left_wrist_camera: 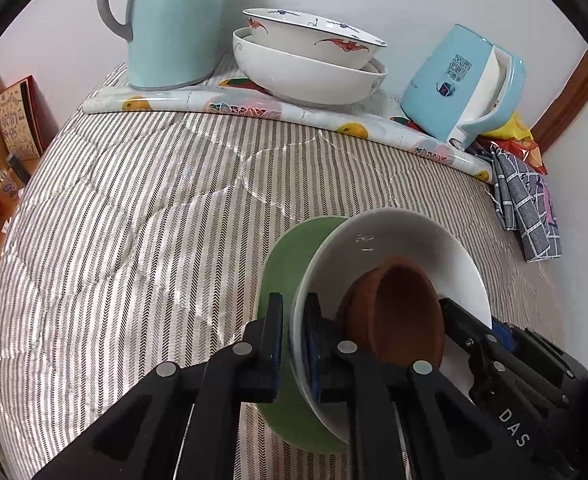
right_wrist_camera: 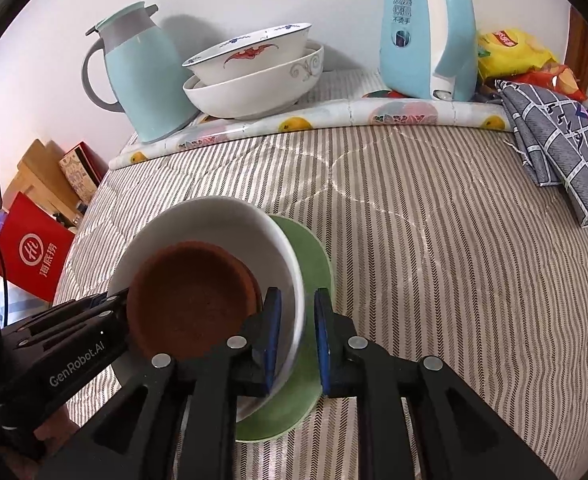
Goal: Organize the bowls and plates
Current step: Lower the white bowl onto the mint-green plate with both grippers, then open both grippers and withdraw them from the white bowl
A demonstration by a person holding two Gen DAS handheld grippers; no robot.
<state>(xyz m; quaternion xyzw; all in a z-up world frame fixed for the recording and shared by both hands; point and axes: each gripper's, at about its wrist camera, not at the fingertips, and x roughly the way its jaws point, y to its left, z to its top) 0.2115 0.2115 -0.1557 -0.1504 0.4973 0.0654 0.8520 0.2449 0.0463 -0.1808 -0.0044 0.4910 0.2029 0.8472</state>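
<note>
A brown bowl [left_wrist_camera: 398, 316] sits inside a white bowl [left_wrist_camera: 394, 240], which rests on a green plate [left_wrist_camera: 286, 264] on the striped cloth. My left gripper [left_wrist_camera: 294, 344] is shut on the white bowl's left rim, one finger inside and one outside. My right gripper [right_wrist_camera: 298, 336] grips the same white bowl [right_wrist_camera: 214, 220] at its right rim, above the green plate [right_wrist_camera: 314, 256]; the brown bowl [right_wrist_camera: 190, 296] lies beside its inner finger. Two stacked white bowls [left_wrist_camera: 306, 60] stand at the back, also in the right wrist view [right_wrist_camera: 254, 72].
A pale blue jug [left_wrist_camera: 170, 24] and a blue kettle [left_wrist_camera: 462, 84] stand at the back on a rolled fruit-print mat [left_wrist_camera: 254, 108]. A grey checked cloth [left_wrist_camera: 530, 212] and snack bags [right_wrist_camera: 514, 52] lie at the right. Red boxes [right_wrist_camera: 34, 256] stand left of the table.
</note>
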